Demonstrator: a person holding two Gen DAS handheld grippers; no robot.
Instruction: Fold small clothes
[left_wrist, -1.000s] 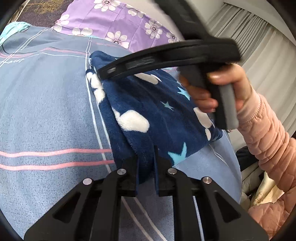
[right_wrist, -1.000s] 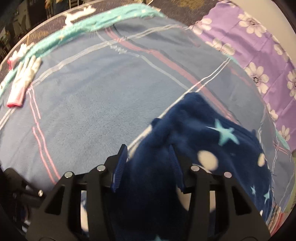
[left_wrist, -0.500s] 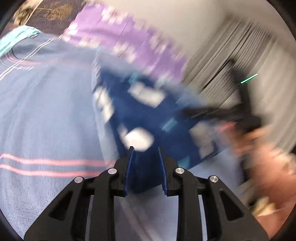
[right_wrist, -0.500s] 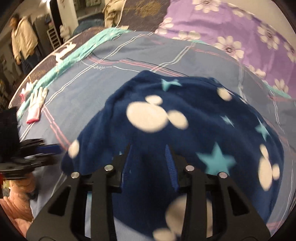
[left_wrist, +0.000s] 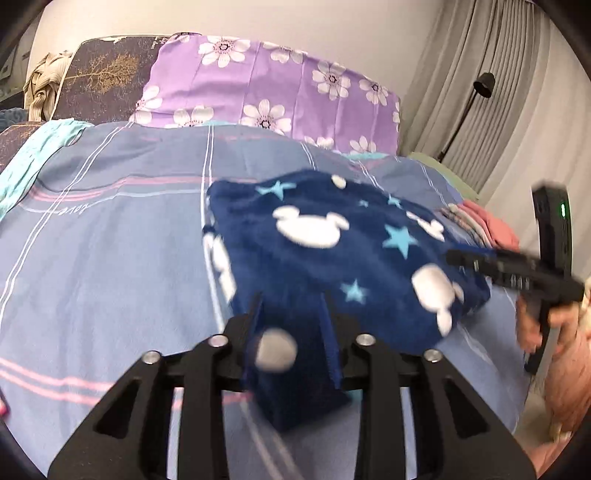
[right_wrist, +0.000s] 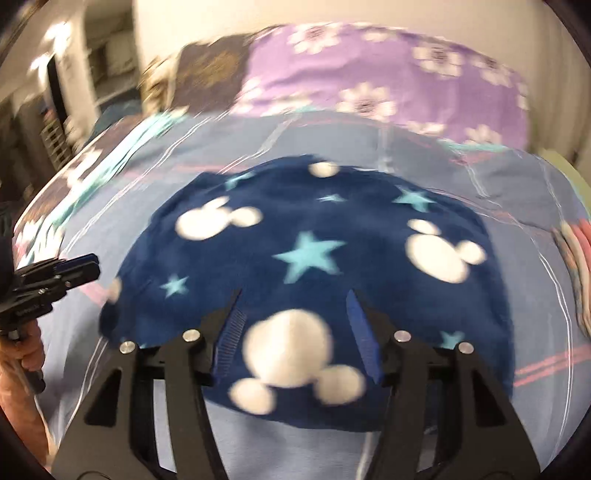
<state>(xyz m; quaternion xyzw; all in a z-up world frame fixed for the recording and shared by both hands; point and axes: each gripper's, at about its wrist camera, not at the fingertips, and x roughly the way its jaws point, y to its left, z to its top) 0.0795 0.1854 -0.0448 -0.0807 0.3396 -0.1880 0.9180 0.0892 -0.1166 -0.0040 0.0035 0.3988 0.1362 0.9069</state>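
A navy fleece garment (left_wrist: 332, 258) with white mouse heads and blue stars lies on the blue striped bedspread (left_wrist: 110, 240). In the left wrist view my left gripper (left_wrist: 291, 306) has its jaws partly apart with the garment's near corner between them. In the right wrist view my right gripper (right_wrist: 295, 314) is wide open just above the garment (right_wrist: 314, 240), holding nothing. The right gripper also shows at the garment's right edge in the left wrist view (left_wrist: 509, 266). The left gripper shows at the left in the right wrist view (right_wrist: 51, 280).
A purple flowered pillow (left_wrist: 266, 85) and a dark patterned pillow (left_wrist: 99, 77) lie at the bed head. Folded pink and striped clothes (left_wrist: 484, 225) lie to the garment's right. Grey curtains (left_wrist: 517, 92) hang at the right.
Both grippers swung the garment over and laid it on the bedspread. My right gripper opened and let go. My left gripper's jaws widened from tightly shut.
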